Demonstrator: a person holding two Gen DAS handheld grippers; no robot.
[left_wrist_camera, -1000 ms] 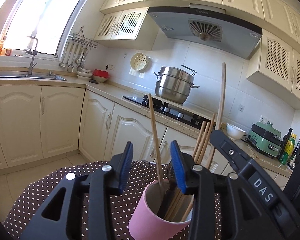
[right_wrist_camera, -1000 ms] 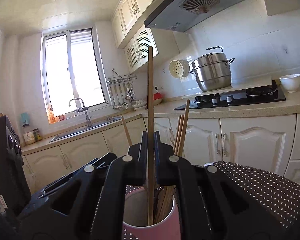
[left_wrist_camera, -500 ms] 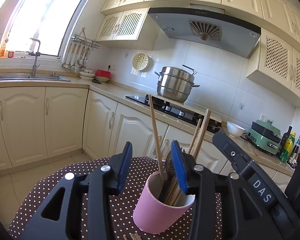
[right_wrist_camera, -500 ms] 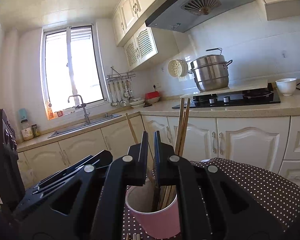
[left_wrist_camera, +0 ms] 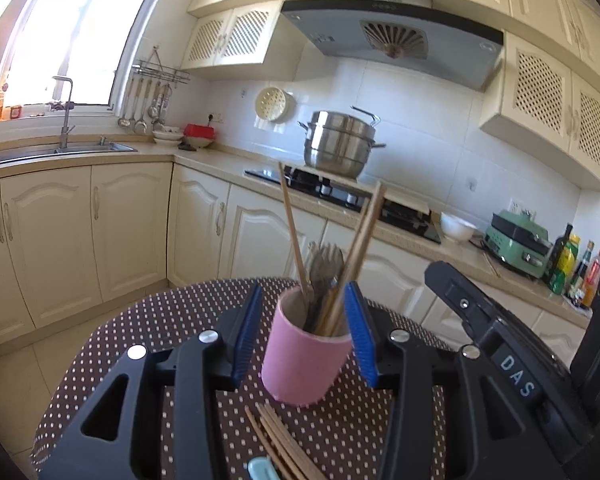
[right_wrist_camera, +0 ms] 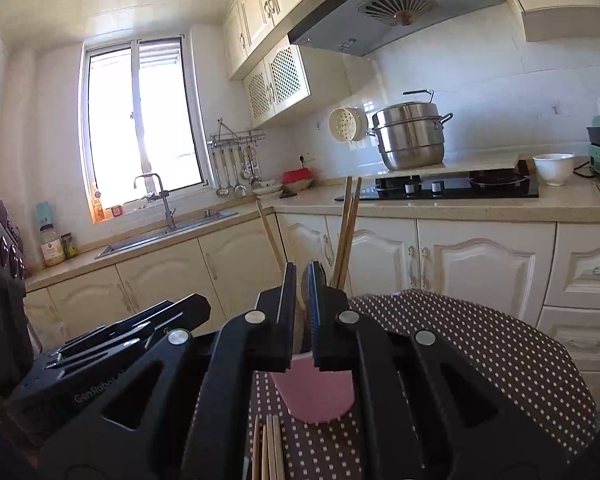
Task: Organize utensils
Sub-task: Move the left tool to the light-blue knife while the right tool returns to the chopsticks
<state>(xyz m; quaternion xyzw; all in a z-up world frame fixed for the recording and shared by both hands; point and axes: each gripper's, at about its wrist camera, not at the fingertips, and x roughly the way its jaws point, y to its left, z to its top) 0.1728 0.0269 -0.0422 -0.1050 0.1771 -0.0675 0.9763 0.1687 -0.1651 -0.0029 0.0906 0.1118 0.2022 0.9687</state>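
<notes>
A pink cup [left_wrist_camera: 305,360] stands on the polka-dot table [left_wrist_camera: 156,332] and holds wooden chopsticks [left_wrist_camera: 360,248] and metal forks [left_wrist_camera: 325,265]. My left gripper [left_wrist_camera: 304,338] is open, its blue pads on either side of the cup without touching it. More loose chopsticks [left_wrist_camera: 284,444] lie on the table in front of the cup. In the right wrist view my right gripper [right_wrist_camera: 302,304] has a narrow gap between its jaws and holds nothing; the cup [right_wrist_camera: 314,394] stands just behind it, with loose chopsticks [right_wrist_camera: 266,448] below.
A light blue object [left_wrist_camera: 262,469] lies at the near table edge. Kitchen cabinets, a sink [left_wrist_camera: 56,152], a stove with a steel pot [left_wrist_camera: 340,144] and a counter with bottles [left_wrist_camera: 572,260] lie beyond the table.
My right gripper let go of the chopstick, which now stands in the cup. Both grippers have drawn back from the cup, which looks farther away.
</notes>
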